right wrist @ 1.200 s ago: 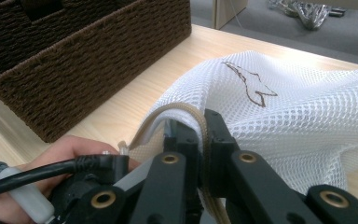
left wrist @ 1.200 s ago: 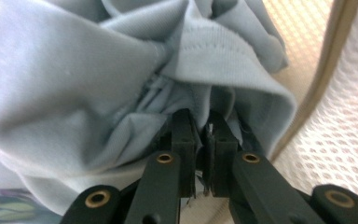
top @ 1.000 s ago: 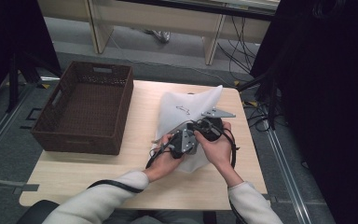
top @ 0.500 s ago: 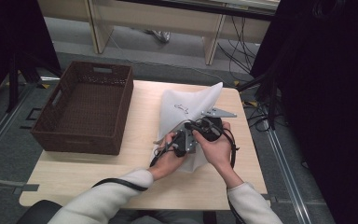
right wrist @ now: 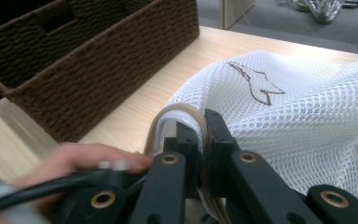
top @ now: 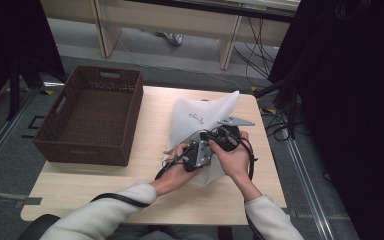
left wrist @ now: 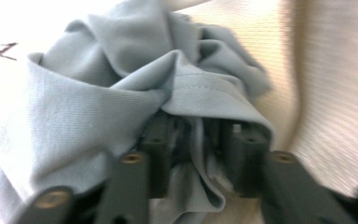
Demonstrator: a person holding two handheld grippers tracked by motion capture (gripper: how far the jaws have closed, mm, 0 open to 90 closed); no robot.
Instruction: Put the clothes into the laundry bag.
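Right gripper view: my right gripper (right wrist: 199, 140) pinches the mesh bag (right wrist: 303, 107) drawcord, left gripper (left wrist: 198, 154) clamps grey cloth (left wrist: 121, 88) half inside; stuffing remains.

- White mesh bag (right wrist: 307, 107), honeycomb holes all over, with a small brown line drawing printed on it.
- Tan drawstring cord (right wrist: 186, 112) looping at the bag's edge.
- Pale grey cloth (left wrist: 121, 93), plain, with a stitched hem.
- Dark brown woven basket (top: 87, 150) on the left, ribbed wicker pattern.
- Light wood-grain table (top: 150, 107).
- Black jaws on the left gripper (left wrist: 198, 140) and right gripper (right wrist: 200, 135), brass-coloured rivets.
- Off-white sleeves (top: 105, 215) at the near edge.
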